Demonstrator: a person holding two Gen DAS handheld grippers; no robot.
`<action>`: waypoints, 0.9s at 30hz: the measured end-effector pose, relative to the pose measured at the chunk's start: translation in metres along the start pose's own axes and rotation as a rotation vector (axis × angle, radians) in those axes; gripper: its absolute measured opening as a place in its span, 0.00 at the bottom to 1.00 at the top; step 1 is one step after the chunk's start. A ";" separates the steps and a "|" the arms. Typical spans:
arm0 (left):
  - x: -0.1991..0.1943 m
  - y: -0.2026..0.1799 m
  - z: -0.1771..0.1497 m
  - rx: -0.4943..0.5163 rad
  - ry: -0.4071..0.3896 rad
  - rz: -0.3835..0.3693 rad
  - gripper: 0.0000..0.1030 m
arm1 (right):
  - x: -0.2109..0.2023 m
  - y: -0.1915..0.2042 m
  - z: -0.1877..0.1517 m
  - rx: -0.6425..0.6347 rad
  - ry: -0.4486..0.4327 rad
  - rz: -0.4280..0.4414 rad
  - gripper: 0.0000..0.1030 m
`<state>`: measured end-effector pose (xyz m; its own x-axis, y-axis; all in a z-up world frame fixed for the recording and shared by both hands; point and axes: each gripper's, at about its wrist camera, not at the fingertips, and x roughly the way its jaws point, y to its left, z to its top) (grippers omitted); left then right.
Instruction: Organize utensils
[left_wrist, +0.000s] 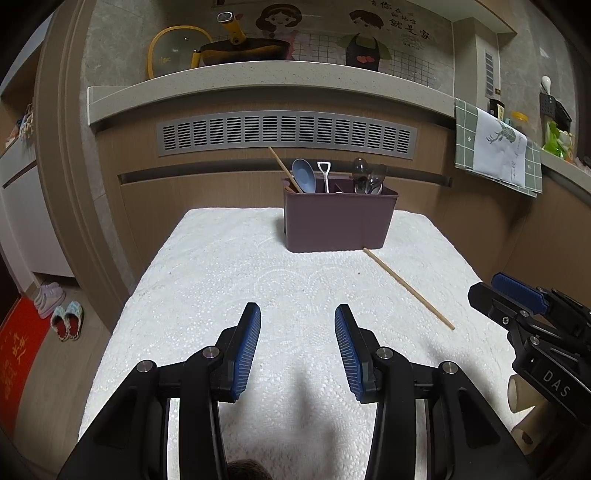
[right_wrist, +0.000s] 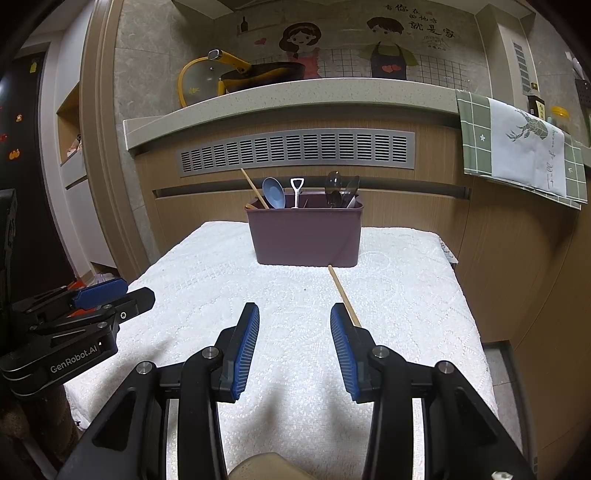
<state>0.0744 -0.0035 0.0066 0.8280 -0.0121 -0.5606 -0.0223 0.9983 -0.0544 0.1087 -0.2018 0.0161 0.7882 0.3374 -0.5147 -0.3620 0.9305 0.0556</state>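
A purple utensil holder (left_wrist: 338, 221) (right_wrist: 304, 236) stands at the far end of the white cloth. It holds a wooden chopstick, a blue spoon (left_wrist: 303, 176), a small white shovel spoon (left_wrist: 325, 173) and several dark spoons (left_wrist: 369, 177). A loose wooden chopstick (left_wrist: 408, 288) (right_wrist: 343, 295) lies on the cloth in front of the holder's right corner. My left gripper (left_wrist: 297, 347) is open and empty above the near cloth; it also shows in the right wrist view (right_wrist: 122, 295). My right gripper (right_wrist: 293, 347) is open and empty, its right finger just over the chopstick's near end.
The white cloth (left_wrist: 229, 280) covers a small table in front of a wooden cabinet with a metal vent (left_wrist: 286, 134). A stone counter (left_wrist: 258, 79) above carries a yellow pan and lid. A green towel (left_wrist: 495, 151) hangs at right. Slippers (left_wrist: 66, 321) lie on the floor at left.
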 end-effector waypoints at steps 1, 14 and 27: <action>0.000 0.000 0.000 0.001 -0.001 0.001 0.42 | 0.000 0.000 0.000 0.000 0.000 0.000 0.37; -0.001 -0.001 0.000 -0.002 -0.003 0.001 0.42 | 0.000 0.000 0.000 0.001 0.000 -0.001 0.37; 0.000 -0.002 -0.001 0.004 0.001 -0.010 0.42 | -0.001 -0.001 0.001 0.002 -0.003 -0.011 0.37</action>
<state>0.0736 -0.0052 0.0063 0.8275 -0.0224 -0.5611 -0.0115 0.9983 -0.0568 0.1087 -0.2029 0.0175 0.7937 0.3274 -0.5126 -0.3524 0.9345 0.0513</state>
